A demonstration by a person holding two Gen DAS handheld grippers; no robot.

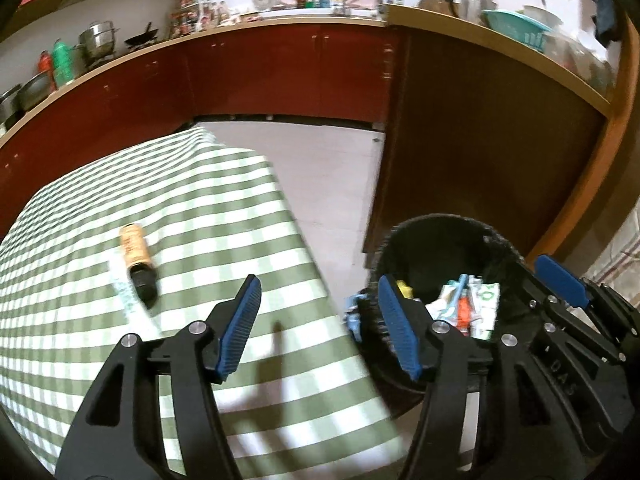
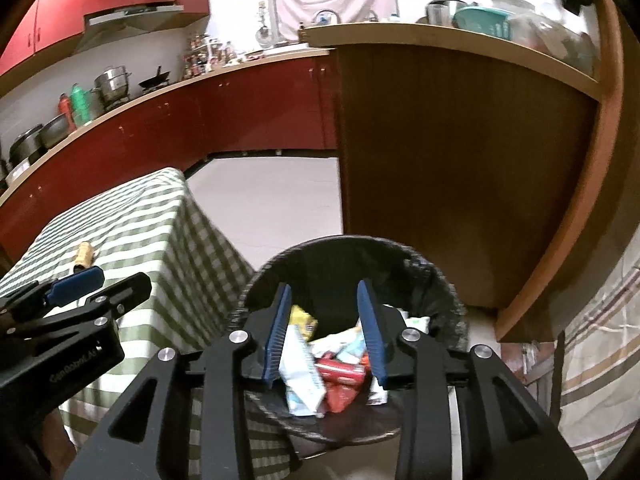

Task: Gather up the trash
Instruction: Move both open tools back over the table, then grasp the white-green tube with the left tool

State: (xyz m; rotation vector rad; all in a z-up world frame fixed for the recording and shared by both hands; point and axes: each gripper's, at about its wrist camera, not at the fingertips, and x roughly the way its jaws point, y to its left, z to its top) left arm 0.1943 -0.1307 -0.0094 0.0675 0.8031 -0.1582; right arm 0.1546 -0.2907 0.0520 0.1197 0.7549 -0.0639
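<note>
Trash (image 2: 320, 364) sits in the black-lined bin (image 2: 440, 276) beside the checked surface (image 1: 192, 200): wrappers in white, pale blue, red, plus a yellow pack at the back. Same pile shows in left wrist view (image 1: 464, 304), partly hidden behind the tools.

Right tool (image 2: 326, 330) hangs over the bin mouth, jaws spread apart w/ nothing between them; a pale blue-white wrapper (image 2: 300, 372) lies just beside the left pad, can't tell if touching. In left view the right tool (image 1: 480, 280) appears w/ one blue pad on each side of the bin.

Left tool (image 1: 320, 324) is over the surface edge next to the bin, jaws wide, released, nothing held. Its right pad overlaps the bin rim in view. From right wrist view it shows at lower left (image 2: 96, 284), above the cloth.

One tube (image 1: 138, 262), tan body w/ black cap, lies on its side on the surface, well apart from the bin; also seen small in right view (image 2: 83, 256). Floor (image 1: 332, 168) betw. surface and red cabinets (image 1: 280, 76). Blur in both views.
</note>
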